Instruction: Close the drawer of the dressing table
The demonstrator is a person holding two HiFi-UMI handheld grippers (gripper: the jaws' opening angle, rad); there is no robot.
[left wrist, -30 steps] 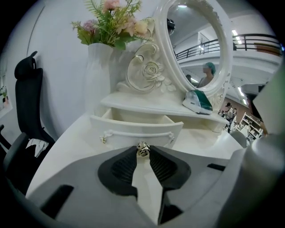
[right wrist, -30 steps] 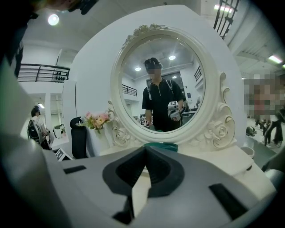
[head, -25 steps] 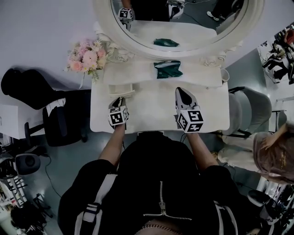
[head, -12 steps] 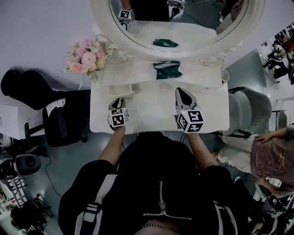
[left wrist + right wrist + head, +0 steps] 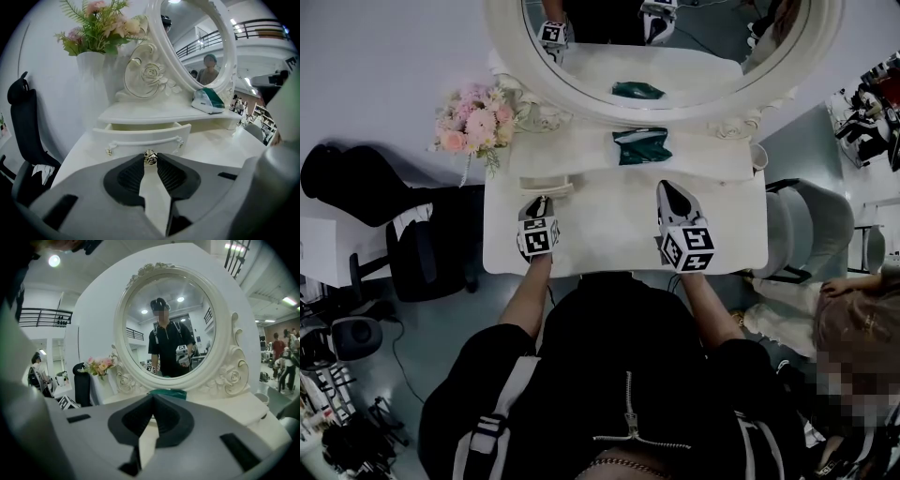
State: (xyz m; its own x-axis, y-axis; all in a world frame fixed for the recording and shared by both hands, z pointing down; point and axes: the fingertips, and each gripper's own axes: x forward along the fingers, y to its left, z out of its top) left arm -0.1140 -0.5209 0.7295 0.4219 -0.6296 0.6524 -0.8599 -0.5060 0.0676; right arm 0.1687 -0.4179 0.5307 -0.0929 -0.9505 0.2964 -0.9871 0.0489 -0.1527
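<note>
A: Where is the drawer, and how does it look?

B: The drawer (image 5: 140, 139) sits under the raised shelf at the left of the dressing table (image 5: 609, 234), pulled part-way out. It has a cream curved front with a slim bar handle across it, and a strip of pale inside shows behind. My left gripper (image 5: 543, 202) is right at that front, its jaws narrowed onto a small ornate metal knob (image 5: 150, 158), pads pressing it from both sides. Whether the knob is fixed to the drawer I cannot tell.

A: And your other one?

B: My right gripper (image 5: 152, 399) is over the table top, well to the right, tips together with nothing between them, pointing at the oval mirror (image 5: 694, 70).

A: What else is around?

B: A green-and-white packet (image 5: 639, 143) lies on the shelf, right of the drawer. Pink flowers (image 5: 473, 117) in a white vase stand at the table's back left corner. A black chair (image 5: 422, 248) is beside the table on the left, a grey chair (image 5: 811, 225) on the right.

A: Anything you can't make out?

B: What lies inside the drawer — too little of it shows. In the head view my own body covers the table's near edge.
</note>
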